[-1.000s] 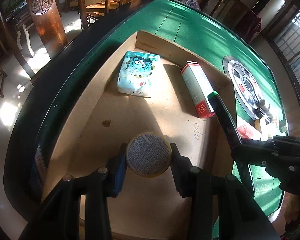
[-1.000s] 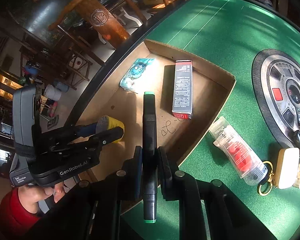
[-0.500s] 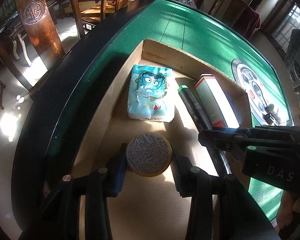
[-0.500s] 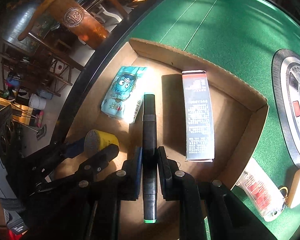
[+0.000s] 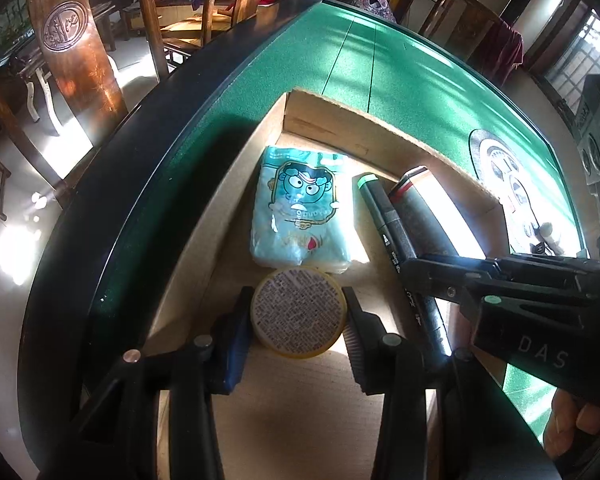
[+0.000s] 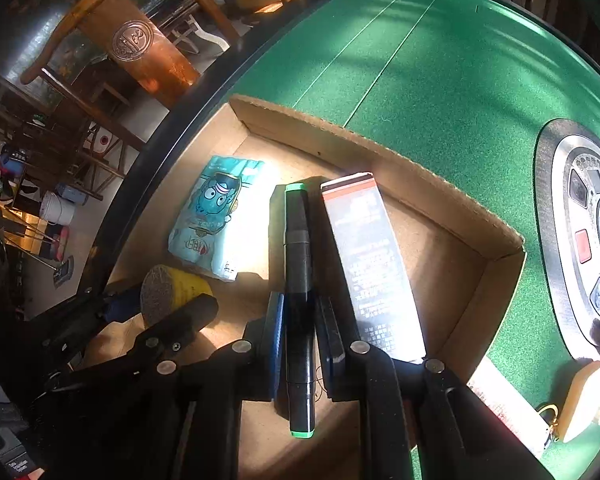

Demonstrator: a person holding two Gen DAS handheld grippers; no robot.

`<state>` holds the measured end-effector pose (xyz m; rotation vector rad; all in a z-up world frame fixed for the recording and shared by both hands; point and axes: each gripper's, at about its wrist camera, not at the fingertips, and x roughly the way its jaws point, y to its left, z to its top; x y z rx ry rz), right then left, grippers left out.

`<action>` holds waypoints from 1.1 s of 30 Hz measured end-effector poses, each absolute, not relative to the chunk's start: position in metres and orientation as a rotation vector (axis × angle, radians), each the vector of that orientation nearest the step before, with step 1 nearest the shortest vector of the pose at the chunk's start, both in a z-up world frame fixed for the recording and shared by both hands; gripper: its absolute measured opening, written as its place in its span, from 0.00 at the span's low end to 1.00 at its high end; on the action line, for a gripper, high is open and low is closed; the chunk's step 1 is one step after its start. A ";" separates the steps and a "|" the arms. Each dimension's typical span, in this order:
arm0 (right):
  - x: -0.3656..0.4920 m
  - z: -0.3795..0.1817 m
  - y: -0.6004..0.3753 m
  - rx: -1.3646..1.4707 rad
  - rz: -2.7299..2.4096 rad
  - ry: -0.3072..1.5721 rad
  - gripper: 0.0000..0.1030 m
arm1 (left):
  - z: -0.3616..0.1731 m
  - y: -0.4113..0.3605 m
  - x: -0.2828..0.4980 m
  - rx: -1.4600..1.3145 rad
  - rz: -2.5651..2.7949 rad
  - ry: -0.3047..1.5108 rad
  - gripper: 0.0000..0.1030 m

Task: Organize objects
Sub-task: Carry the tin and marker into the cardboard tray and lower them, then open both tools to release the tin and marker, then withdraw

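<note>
Your marker, black with green end caps, lies low in the cardboard tray between the blue tissue pack and the red-topped carton; the right gripper pads flank it loosely, apparently slackened, contact uncertain. Your left gripper clamps the yellow tin, printed base facing the camera, just short of the tissue pack. Judged step: placement into the tray. Next: let go of the marker fully, lower the tin, release. Legible: "DAS" on the right gripper body; tin print unreadable.
</note>
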<state>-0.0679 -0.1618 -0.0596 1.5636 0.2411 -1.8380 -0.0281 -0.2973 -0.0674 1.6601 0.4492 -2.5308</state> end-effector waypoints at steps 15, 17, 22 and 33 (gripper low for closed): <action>-0.059 -0.005 -0.080 1.386 -1.925 0.113 0.77 | -0.046 -0.283 -0.009 1.616 -2.541 0.581 0.85; -0.064 -0.006 -0.064 1.372 -1.933 0.139 0.79 | -0.042 -0.276 -0.006 1.620 -2.546 0.595 0.87; -0.071 -0.023 -0.037 1.392 -1.899 0.298 0.80 | -0.038 -0.253 0.002 1.654 -2.567 0.599 0.97; -0.070 -0.061 -0.043 1.400 -1.821 0.526 0.62 | -0.028 -0.222 0.003 1.705 -2.596 0.551 1.00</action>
